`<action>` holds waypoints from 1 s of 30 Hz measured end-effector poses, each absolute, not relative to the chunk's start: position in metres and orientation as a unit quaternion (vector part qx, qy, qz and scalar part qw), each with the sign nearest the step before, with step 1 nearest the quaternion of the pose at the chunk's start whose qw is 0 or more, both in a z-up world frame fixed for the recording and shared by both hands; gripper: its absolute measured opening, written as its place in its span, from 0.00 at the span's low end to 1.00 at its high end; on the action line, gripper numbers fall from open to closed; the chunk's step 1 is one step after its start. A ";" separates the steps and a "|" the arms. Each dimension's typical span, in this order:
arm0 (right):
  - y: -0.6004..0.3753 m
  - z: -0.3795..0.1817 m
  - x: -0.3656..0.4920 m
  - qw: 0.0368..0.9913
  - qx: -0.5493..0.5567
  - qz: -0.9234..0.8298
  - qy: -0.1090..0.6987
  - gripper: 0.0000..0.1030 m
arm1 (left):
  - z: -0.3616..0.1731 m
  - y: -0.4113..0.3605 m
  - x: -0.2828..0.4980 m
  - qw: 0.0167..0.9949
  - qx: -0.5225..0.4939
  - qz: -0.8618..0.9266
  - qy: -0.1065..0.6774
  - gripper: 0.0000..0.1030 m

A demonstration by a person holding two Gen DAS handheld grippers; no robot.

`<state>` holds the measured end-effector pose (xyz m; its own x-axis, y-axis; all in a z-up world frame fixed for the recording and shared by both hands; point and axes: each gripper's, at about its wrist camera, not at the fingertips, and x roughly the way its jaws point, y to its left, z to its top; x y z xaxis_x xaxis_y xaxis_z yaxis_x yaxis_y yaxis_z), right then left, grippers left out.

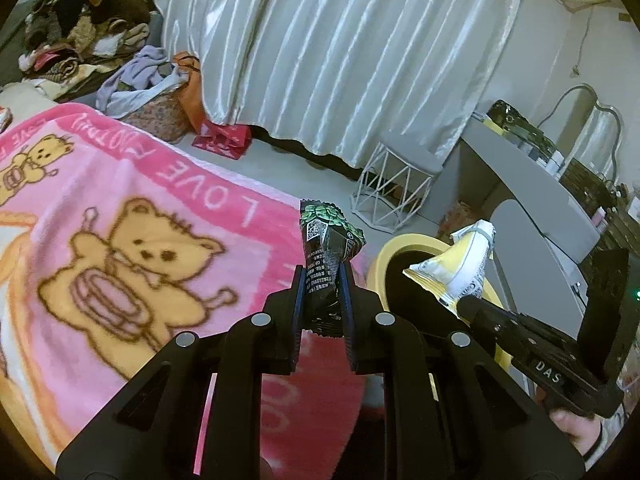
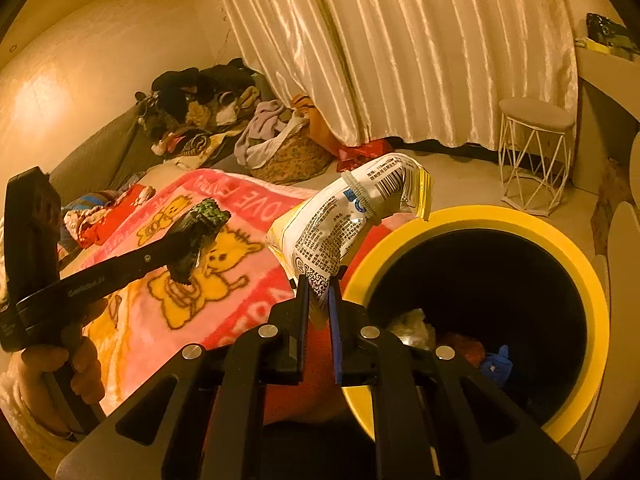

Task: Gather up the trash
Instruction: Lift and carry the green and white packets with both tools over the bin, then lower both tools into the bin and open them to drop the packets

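Left claw (image 1: 323, 280) clamps crumpled black-green foil snack wrapper (image 1: 326, 248) above pink bear-print blanket (image 1: 140, 220).

Right claw (image 2: 319, 292) pinches white-yellow printed plastic packet (image 2: 344, 224) just beside rim of round yellow bin (image 2: 560, 240).

Advice: centre each of 2 items over bin opening before release, right first.

Blanket (image 1: 132, 216) was seen as pink with tan bear print and white lettering. Bin rim (image 2: 520, 220) was yellow, inside black. One wrapper (image 1: 326, 256) was black-green, the other wrapper (image 2: 344, 224) white-yellow with barcode. Curtain (image 1: 340, 48) was pale, glossy.
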<state>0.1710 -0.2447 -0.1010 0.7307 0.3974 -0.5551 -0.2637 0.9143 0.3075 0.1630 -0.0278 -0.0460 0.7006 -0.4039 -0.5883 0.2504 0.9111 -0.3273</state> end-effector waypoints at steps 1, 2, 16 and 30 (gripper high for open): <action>-0.248 -0.101 0.171 0.925 0.106 0.176 0.320 0.09 | -0.046 -0.030 0.163 0.915 -0.111 -0.181 0.343 0.11; -0.251 -0.101 0.170 0.925 0.107 0.173 0.320 0.09 | -0.046 -0.031 0.162 0.915 -0.110 -0.183 0.343 0.11; -0.280 -0.104 0.167 0.931 0.119 0.138 0.317 0.09 | -0.043 -0.061 0.158 0.911 -0.094 -0.210 0.342 0.11; -0.311 -0.115 0.165 0.930 0.118 0.095 0.334 0.09 | -0.046 -0.092 0.156 0.904 -0.069 -0.237 0.350 0.11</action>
<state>0.1654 -0.3106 -0.1151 0.7588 0.2557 -0.5990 -0.0977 0.9540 0.2834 0.1558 -0.0922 -0.0463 0.6434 -0.4766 -0.5991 0.3797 0.8782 -0.2909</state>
